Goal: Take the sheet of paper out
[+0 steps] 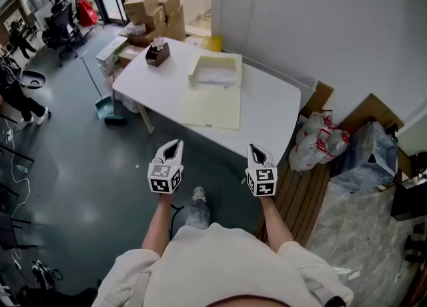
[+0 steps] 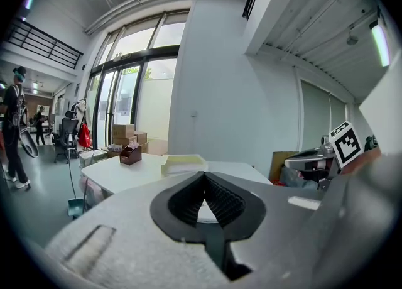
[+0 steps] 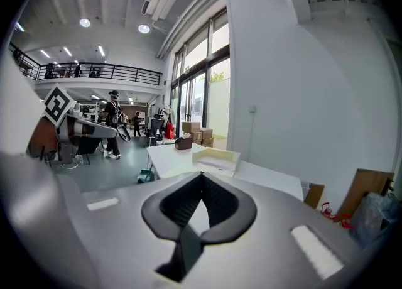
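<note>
A pale yellow file box (image 1: 216, 70) lies open on the white table (image 1: 267, 109), its flat lid (image 1: 212, 106) spread toward me. White paper (image 1: 215, 77) rests inside it. My left gripper (image 1: 175, 144) and right gripper (image 1: 257, 151) hover side by side in front of the table's near edge, short of it, both shut with nothing between the jaws. In the left gripper view the left gripper (image 2: 204, 174) points at the box (image 2: 182, 164). In the right gripper view the right gripper (image 3: 202, 176) points at the box (image 3: 217, 158).
A brown desk organizer (image 1: 157, 53) stands at the table's far left corner. Cardboard boxes (image 1: 155, 9) are stacked behind it. A broom and dustpan (image 1: 107, 107) lean left of the table. Plastic bags (image 1: 320, 140) and a wooden bench (image 1: 303, 195) sit to the right. A person (image 1: 17, 102) stands far left.
</note>
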Motion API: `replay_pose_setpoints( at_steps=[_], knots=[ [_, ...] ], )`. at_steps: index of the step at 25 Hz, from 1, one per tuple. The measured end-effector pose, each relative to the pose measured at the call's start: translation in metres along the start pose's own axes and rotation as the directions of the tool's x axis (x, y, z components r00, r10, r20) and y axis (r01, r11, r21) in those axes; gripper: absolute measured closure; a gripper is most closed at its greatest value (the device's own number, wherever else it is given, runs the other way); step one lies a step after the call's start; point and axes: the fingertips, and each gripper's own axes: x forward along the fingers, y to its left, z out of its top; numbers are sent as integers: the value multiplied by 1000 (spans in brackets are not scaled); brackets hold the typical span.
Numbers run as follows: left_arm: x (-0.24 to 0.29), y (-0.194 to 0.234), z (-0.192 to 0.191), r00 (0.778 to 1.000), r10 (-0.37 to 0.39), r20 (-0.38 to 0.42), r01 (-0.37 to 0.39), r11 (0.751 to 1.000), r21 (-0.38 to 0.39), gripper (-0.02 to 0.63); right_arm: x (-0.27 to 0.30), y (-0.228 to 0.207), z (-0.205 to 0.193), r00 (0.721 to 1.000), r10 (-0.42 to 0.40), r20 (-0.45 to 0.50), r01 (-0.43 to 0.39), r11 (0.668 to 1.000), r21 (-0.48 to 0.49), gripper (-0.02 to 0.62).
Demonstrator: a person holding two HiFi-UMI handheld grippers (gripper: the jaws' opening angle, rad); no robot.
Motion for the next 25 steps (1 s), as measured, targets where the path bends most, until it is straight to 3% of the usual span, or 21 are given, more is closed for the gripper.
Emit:
replay_pose_setpoints(
  at_steps=[16,25],
  knots=[
    [138,127,58,998,-52,21,52,999,-10,606,172,-13,74,999,-53,3,53,998,-19,595],
    [210,186,76,996,-86,24,86,996,-2,606,251,-26,94,996,-89,-1,89,996,-18,595]
  ],
)
